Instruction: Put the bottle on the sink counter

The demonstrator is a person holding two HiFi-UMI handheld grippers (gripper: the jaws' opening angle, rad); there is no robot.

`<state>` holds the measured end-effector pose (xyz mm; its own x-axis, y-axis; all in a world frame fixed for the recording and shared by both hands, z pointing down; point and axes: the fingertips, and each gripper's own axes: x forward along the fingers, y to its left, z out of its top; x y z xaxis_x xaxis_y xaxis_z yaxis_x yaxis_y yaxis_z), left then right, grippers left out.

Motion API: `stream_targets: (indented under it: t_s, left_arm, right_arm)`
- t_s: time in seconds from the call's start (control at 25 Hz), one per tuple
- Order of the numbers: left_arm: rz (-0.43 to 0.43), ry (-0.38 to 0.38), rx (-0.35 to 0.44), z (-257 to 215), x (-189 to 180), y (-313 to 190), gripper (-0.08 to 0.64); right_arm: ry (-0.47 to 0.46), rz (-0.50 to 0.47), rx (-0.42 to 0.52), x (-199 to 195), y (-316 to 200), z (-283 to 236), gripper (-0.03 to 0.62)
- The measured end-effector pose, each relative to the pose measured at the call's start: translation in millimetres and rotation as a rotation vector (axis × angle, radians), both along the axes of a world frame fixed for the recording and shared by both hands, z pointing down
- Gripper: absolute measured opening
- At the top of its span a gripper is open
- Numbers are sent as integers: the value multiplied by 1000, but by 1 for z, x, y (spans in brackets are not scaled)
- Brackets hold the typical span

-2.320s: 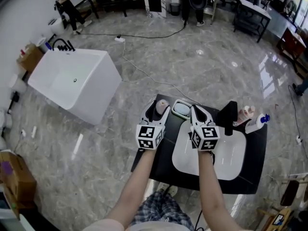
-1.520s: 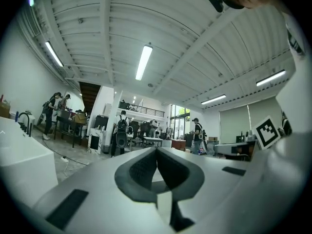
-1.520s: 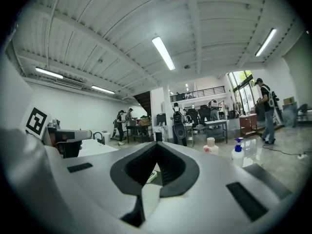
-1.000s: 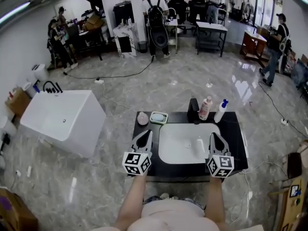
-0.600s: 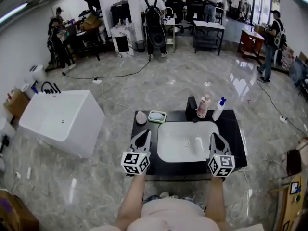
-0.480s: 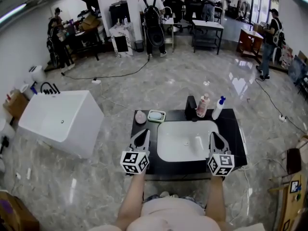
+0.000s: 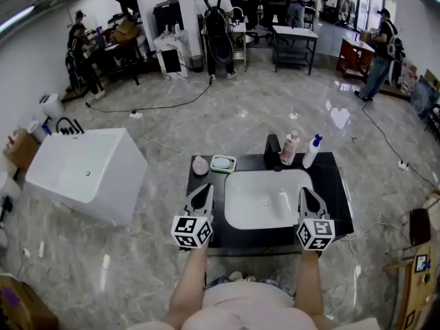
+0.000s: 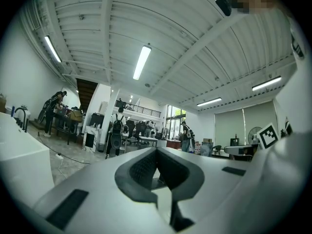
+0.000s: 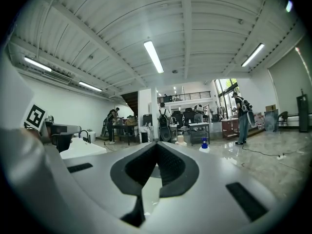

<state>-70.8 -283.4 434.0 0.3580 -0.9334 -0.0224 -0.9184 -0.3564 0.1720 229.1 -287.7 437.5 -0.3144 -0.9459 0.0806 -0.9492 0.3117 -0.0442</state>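
Note:
Two bottles stand at the back of the black sink counter [image 7: 337, 205]: a pale pink one [image 7: 290, 147] and a white spray bottle with a blue top [image 7: 311, 151]. Both also show small and far off in the right gripper view, the pink bottle [image 9: 181, 140] left of the spray bottle [image 9: 204, 144]. My left gripper [image 7: 204, 188] is at the counter's front left, shut and empty. At the front right, level with it, my right gripper [image 7: 303, 192] is also shut and empty. Each gripper view shows its own jaws closed together, left gripper [image 8: 156, 150] and right gripper [image 9: 157, 145].
A white basin [image 7: 265, 199] fills the counter's middle, with a black faucet [image 7: 273, 146] behind it. A pink round item [image 7: 200, 165] and a green soap dish [image 7: 223, 163] sit at the back left. A white bathtub [image 7: 82, 174] stands on the floor to the left. People and desks are far back.
Since 2.3 s ago both grippers have drawn back from over the counter to its front edge and the view has lifted. Over the last second they stay still and shut.

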Motion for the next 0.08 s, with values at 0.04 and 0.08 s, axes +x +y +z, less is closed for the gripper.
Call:
stream_targets:
  t_s: [0.04, 0.08]
  left_arm:
    - [-1, -1, -1, 1, -1, 0, 28]
    - [-1, -1, -1, 1, -1, 1, 28]
  right_arm:
    - [0, -1, 1, -1, 0, 0, 15]
    - [-1, -1, 2, -2, 0, 0, 15]
